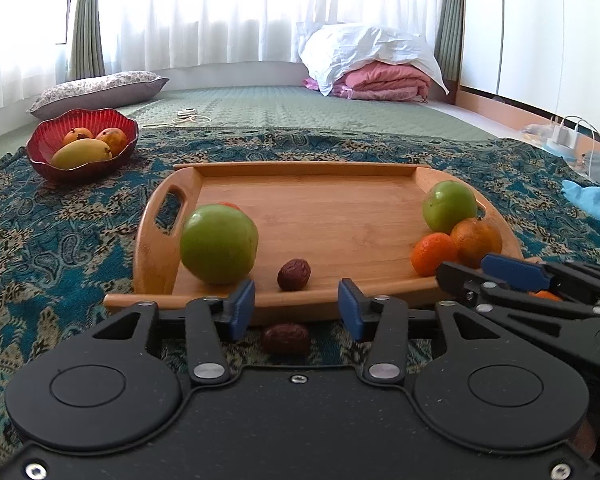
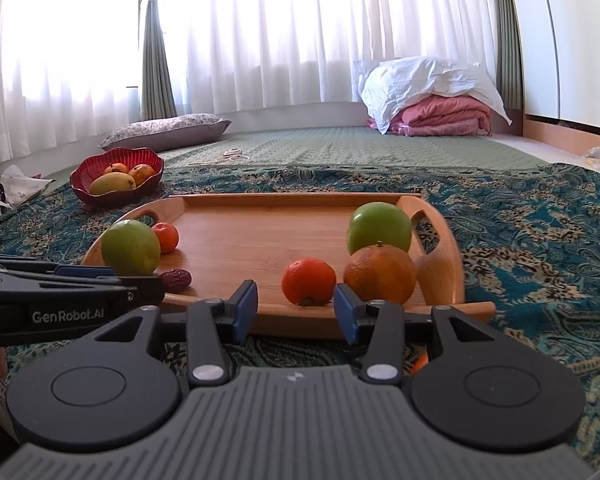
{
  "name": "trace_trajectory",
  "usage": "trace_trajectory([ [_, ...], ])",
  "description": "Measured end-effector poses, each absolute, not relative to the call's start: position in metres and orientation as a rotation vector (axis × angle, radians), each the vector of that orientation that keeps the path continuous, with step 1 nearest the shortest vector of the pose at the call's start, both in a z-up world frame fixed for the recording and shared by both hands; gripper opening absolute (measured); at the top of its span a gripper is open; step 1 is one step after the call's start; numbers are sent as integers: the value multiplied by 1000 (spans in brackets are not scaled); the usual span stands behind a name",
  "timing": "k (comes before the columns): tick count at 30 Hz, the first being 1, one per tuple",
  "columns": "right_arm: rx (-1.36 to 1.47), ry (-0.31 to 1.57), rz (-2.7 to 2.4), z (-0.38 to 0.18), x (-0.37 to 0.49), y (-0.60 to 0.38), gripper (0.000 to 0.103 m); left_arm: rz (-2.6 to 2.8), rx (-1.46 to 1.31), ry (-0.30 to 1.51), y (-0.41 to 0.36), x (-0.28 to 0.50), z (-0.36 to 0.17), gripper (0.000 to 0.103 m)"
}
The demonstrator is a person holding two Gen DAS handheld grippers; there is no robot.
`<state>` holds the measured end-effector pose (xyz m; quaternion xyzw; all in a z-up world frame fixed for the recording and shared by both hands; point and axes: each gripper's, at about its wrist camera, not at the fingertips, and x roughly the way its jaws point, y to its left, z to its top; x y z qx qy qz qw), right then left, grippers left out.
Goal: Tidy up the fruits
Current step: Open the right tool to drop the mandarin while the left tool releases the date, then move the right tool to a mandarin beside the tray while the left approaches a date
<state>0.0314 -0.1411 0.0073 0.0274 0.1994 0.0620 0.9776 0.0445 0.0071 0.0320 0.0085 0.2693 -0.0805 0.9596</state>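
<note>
A rectangular bamboo tray (image 1: 300,204) with cut-out handles lies on a teal paisley cloth (image 1: 60,240), its long axis running left to right across both wrist views. On its left end sit a large green apple (image 1: 219,244) and a small dark red date (image 1: 294,275); on its right end, a second green apple (image 1: 449,206), a mottled orange (image 1: 476,242) and a small bright tangerine (image 1: 434,253), the three clustered together. Another date (image 1: 286,339) lies on the cloth just before the tray's near rim — directly between the left gripper (image 1: 296,310) jaws, which stand wide and empty. The right gripper (image 2: 296,312) jaws, likewise wide, face the tangerine. A red scalloped glass bowl (image 1: 40,148) of mangoes sits far left.
</note>
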Motion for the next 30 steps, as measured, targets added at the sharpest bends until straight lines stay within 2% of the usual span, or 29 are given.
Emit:
trace_trajectory([
  [4, 23, 396, 108, 5, 23, -141, 64, -159, 11, 554, 10, 38, 27, 49],
  [30, -97, 370, -76, -7, -1, -156, 70, -133, 7, 605, 15, 41, 7, 49],
])
